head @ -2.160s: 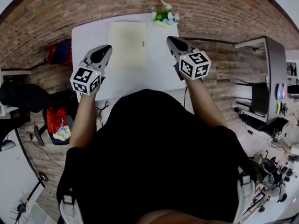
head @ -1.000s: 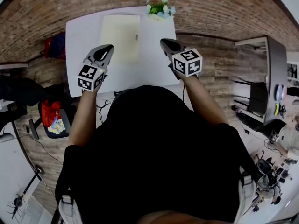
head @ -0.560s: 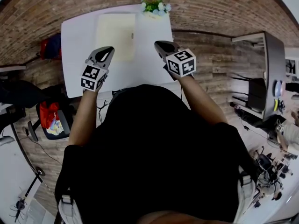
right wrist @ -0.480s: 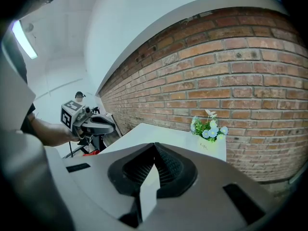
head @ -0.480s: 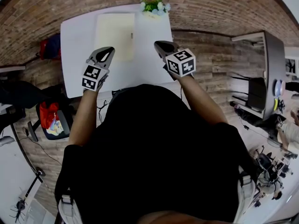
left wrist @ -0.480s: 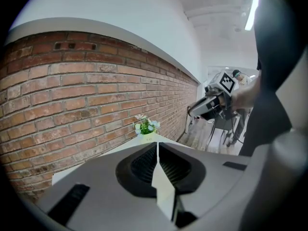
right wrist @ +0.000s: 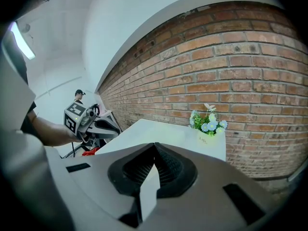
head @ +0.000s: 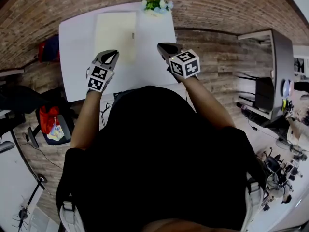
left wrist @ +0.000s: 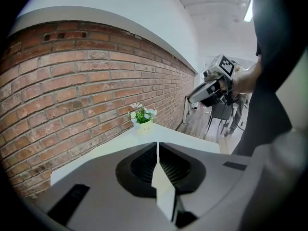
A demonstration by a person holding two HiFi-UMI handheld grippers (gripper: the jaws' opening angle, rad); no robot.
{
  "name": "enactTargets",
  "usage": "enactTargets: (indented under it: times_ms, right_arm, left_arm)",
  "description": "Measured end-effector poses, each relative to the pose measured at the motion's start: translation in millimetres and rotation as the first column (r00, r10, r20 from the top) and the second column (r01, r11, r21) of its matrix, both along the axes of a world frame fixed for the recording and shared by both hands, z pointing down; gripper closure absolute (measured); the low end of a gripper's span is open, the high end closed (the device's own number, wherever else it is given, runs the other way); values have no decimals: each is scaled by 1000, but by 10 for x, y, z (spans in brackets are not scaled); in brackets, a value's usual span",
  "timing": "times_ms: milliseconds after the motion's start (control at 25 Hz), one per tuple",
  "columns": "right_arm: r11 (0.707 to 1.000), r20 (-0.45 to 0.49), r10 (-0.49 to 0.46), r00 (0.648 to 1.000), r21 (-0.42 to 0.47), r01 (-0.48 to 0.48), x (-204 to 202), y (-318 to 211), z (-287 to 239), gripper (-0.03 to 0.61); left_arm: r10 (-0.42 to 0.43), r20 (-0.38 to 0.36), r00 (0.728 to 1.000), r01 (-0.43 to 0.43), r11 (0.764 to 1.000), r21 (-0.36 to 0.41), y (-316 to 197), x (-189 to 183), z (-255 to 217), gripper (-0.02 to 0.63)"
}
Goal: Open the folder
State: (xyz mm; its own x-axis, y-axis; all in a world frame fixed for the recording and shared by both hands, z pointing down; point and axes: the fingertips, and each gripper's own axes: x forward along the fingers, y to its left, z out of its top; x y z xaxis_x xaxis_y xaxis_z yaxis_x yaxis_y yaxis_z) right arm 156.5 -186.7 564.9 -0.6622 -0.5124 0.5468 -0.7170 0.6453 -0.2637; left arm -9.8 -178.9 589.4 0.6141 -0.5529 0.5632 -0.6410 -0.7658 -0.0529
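Far left, on the floor beside the table (head: 77, 57), sits a red bag (head: 48, 122). The table is white and stands against a brick wall (head: 217, 8).

The person, in a black top, holds the left hand-held gripper (head: 111, 54) out over the near part of the table. Its jaws are pressed together with nothing between them. Seen from above, its tip lies at the near edge of the folder (head: 116, 30); I cannot tell whether it touches.

The folder is pale cream. It lies flat and closed on the table's far half, a little left of the middle, with its long sides running away from the person. A small dark mark (head: 133, 35) sits near its right edge.

Just beyond the folder's far right corner, at the table's back edge by the wall, stands a small pot of flowers (head: 155, 4).

The right hand-held gripper (head: 161, 46) hangs over the table to the right of the folder, apart from it. Its jaws are likewise closed tight on nothing.

Further right, well off from the table, stands a grey desk (head: 282, 76).
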Motion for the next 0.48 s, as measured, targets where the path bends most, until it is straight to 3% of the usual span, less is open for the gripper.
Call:
enactTargets:
  times_ms: [480]
  right_arm:
    - [999, -15, 15, 1000, -34, -15, 97, -24, 121, 551]
  left_arm:
    - [85, 133, 987, -82, 996, -29, 35, 131, 470, 584]
